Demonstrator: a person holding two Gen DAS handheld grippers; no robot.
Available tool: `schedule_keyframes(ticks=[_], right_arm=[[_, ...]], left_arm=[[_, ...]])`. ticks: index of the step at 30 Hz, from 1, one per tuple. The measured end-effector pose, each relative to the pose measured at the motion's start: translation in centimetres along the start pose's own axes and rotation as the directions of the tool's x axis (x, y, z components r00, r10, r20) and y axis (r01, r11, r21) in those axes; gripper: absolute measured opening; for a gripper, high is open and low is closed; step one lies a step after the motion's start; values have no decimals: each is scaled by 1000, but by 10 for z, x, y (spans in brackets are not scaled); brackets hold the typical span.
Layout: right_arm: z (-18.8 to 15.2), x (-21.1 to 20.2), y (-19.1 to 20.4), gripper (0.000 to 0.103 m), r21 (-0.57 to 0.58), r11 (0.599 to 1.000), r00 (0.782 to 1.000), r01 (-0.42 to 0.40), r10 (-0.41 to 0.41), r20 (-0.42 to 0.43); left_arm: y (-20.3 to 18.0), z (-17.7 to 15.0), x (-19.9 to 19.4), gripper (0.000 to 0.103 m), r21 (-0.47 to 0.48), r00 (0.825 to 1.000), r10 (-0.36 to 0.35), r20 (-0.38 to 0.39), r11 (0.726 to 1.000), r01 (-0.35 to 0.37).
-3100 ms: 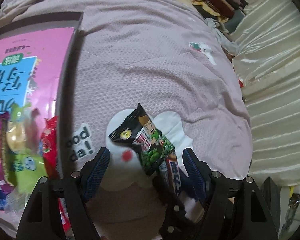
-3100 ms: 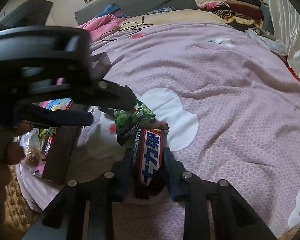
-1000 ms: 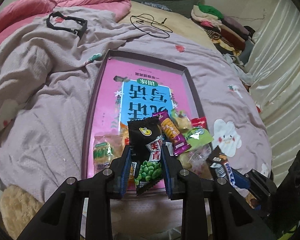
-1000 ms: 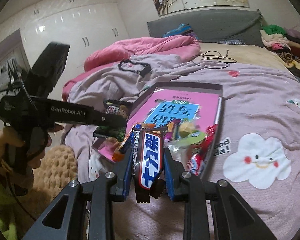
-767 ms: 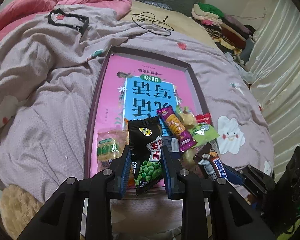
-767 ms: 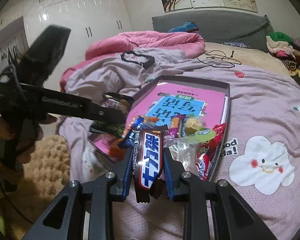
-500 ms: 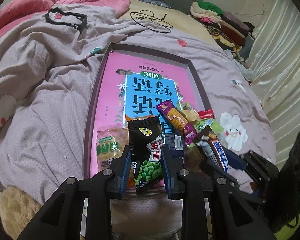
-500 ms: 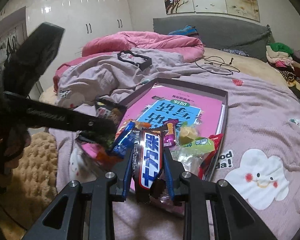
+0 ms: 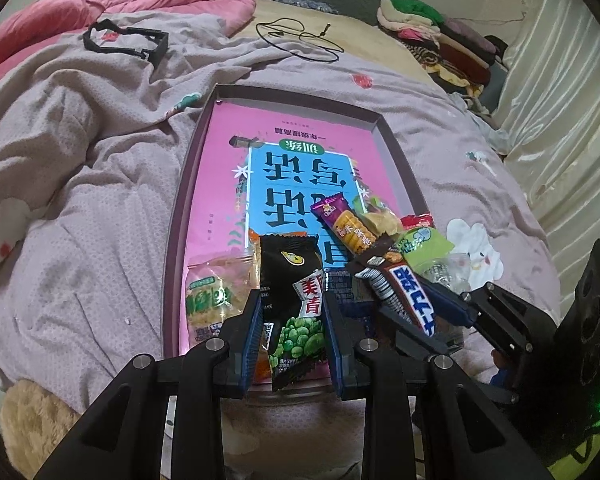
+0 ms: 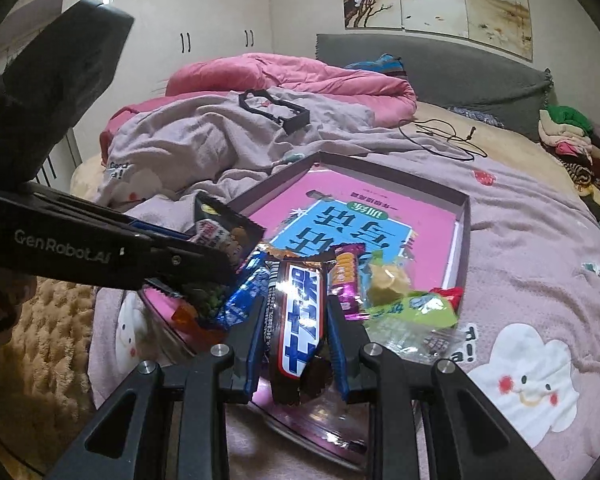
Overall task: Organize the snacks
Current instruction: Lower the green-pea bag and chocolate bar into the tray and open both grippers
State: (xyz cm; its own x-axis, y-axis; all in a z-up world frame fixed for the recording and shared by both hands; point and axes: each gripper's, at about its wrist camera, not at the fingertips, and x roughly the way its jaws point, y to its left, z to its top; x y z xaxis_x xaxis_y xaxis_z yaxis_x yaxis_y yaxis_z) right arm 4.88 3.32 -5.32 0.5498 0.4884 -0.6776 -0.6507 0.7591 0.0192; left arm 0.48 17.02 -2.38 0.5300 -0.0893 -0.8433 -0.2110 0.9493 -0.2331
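Two packets hang over the near end of the shallow dark-rimmed cardboard box lid (image 9: 176, 216) with its pink-and-blue printed floor, lying on the lilac quilt (image 9: 80, 216). Leftmost, a clear bag of pale crackers (image 9: 214, 296) already rests inside by the left wall. Next, the left gripper (image 9: 292, 332) is clamped on a black foil pea-snack packet (image 9: 294, 300), gripped low so its body stands free for dropping. Right of it, the right gripper (image 10: 294, 338) pinches a brown chocolate bar with a blue-and-white label (image 10: 300, 320) lengthwise, above the heaped purple, yellow and green wrappers (image 10: 380, 292). Both snacks look poised for release into the lid.
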Motion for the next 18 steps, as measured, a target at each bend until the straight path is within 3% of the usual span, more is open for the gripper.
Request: schedule_keyframes(ticks=[9,13,18], right_arm=[[-3,-6,1,29,8,1000,1000,3,-3,9],[-4,-15,-3,36,18,1000,1000,21,-21,20],[-3,-30,-8,43,39,999,998,32,-34,47]], left_arm=[[-1,0,1,29,2,1000,-2,-1,1000,2],[-1,0,1,30,2,1000,-2,0,1000,2],[-3,1,-3,46,8,1000,9,13,1000,-9]])
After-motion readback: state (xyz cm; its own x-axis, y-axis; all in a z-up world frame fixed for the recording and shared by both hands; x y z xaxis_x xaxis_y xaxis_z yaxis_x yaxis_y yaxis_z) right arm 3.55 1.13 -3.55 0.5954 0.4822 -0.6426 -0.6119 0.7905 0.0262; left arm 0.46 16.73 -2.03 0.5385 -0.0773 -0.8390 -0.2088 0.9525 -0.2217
